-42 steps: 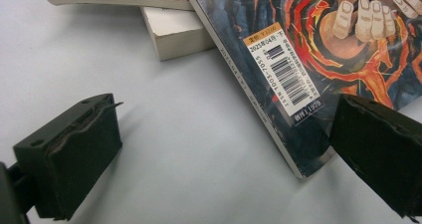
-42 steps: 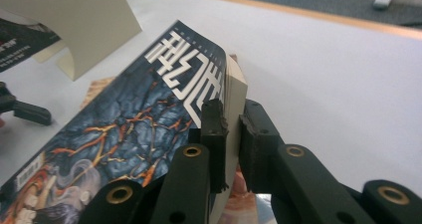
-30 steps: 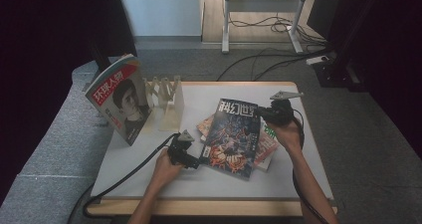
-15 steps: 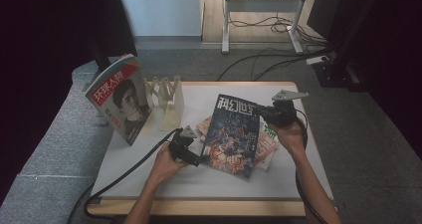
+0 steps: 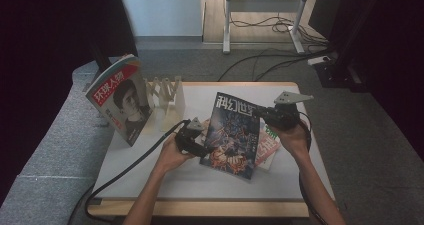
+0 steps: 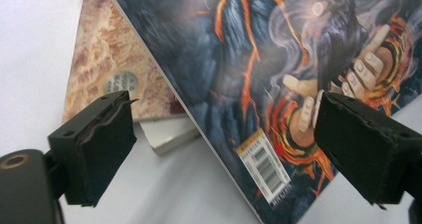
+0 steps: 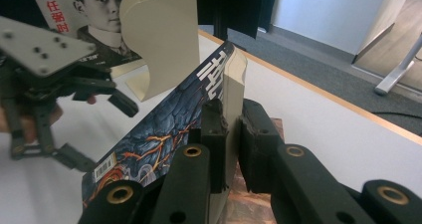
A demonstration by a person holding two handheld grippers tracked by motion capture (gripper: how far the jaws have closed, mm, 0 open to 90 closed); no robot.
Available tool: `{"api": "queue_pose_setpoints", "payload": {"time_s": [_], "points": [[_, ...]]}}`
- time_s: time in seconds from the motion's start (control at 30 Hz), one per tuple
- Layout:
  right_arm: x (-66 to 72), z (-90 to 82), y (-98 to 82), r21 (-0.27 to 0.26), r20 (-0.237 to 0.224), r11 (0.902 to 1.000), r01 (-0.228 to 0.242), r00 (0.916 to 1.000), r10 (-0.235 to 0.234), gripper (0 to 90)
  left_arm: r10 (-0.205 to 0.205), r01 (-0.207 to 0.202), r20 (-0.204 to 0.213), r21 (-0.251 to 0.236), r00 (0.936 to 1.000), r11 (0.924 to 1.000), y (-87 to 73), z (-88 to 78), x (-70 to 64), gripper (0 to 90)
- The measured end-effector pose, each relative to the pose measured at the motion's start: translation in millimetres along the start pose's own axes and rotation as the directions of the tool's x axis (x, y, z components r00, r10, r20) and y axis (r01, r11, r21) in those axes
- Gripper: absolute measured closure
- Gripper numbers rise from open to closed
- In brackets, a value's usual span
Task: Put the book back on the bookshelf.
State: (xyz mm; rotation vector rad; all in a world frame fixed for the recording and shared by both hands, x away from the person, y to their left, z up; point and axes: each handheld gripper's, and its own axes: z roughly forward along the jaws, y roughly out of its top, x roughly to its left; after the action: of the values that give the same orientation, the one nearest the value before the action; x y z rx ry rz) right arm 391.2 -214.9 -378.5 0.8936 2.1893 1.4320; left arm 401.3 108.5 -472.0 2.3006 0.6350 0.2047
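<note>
Lifted since a second ago, the dark fantasy magazine now stands tilted above the white table, its lower edge by the stack of magazines beneath. Clamped tight on its top corner, the right gripper holds it up. At the lower left edge, the left gripper has just begun narrowing, jaws wide and touching nothing, the barcode corner between them. Behind stand a cream rack and a portrait magazine.
</note>
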Motion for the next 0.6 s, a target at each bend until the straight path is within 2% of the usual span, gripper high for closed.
{"api": "queue_pose_setpoints", "payload": {"time_s": [0.07,0.13,0.2,0.5,0.6], "points": [[2.1,-2.1,1.2,-0.004,-0.004,0.9999,0.010,0.9999,-0.010,80.8,-0.006,0.006,0.002,-0.014,1.0000,0.9999,1.7,0.7,3.1,11.2],[4.7,-4.2,2.0,-0.013,-0.011,0.9998,0.017,0.9998,-0.017,80.8,-0.022,0.023,0.019,-0.036,0.9996,0.9991,2.7,-0.4,7.1,13.3],[6.7,-5.9,2.4,-0.024,-0.017,0.9994,0.025,0.9995,-0.026,80.8,-0.022,0.023,0.036,-0.045,0.9991,0.9987,3.2,-1.5,9.4,14.3],[14.4,-10.9,6.6,-0.053,-0.047,0.9973,0.052,0.9974,-0.054,80.7,-0.019,0.022,0.096,-0.031,0.9952,0.9993,0.0,8.7,12.4,18.7],[16.7,-12.2,7.8,-0.063,-0.056,0.9961,0.061,0.9963,-0.064,80.7,-0.022,0.026,0.112,-0.036,0.9935,0.9990,-0.7,9.9,12.8,23.1]]}}
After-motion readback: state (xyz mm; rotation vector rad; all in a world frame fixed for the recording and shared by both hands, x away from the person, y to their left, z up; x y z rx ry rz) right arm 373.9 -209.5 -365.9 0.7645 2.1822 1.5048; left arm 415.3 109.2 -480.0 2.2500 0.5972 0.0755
